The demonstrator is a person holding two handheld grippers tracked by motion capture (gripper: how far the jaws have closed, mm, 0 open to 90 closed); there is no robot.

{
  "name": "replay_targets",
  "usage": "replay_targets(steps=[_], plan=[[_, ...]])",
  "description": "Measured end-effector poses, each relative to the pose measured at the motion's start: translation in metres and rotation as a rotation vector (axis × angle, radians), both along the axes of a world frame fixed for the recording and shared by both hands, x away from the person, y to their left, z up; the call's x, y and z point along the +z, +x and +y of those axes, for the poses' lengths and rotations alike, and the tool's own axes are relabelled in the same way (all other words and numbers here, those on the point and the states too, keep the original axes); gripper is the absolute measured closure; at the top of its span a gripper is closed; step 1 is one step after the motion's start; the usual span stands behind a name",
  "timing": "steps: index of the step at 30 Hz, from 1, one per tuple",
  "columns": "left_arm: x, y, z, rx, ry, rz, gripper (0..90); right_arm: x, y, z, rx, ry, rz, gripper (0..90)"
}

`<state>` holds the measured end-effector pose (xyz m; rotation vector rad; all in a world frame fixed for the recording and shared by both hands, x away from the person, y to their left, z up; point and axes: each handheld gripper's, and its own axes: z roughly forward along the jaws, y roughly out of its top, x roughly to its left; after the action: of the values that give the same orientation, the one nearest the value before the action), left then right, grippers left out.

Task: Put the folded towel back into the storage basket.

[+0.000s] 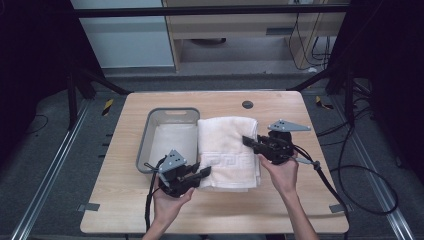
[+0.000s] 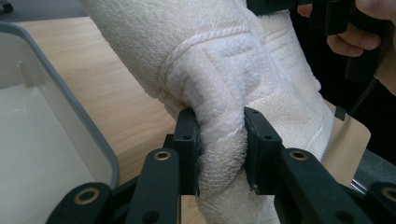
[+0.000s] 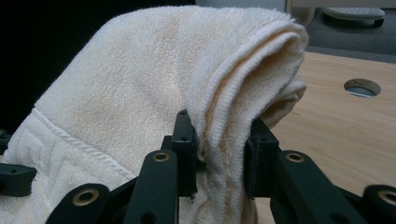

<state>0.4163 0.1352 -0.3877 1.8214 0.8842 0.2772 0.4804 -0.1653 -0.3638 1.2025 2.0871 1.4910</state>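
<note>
The folded white towel [image 1: 229, 152] lay on the table [image 1: 125, 210], just beside the grey bin [image 1: 172, 112] at its left. The left gripper [image 1: 204, 172] pinched the towel's near left edge, jaws clamped on a thick fold. The right gripper [image 1: 248, 141] gripped its right edge, the layers squeezed between its pads.

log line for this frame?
left gripper: shut on towel | right gripper: shut on towel | bin: beside towel

fluffy terry towel [image 1: 228, 150], matt wooden table [image 1: 125, 200]
</note>
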Motion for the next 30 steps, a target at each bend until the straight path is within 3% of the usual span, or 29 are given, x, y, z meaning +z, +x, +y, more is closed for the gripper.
replay_targets(steps=[18,30], plan=[[0.019,0.002,0.028,0.068,0.007,-0.056,69.0,0.022,0.012,0.034,0.013,0.012,-0.050,70.4],[0.026,0.007,0.048,0.112,-0.018,-0.059,69.0,0.031,0.021,0.056,0.025,0.019,-0.062,70.3]])
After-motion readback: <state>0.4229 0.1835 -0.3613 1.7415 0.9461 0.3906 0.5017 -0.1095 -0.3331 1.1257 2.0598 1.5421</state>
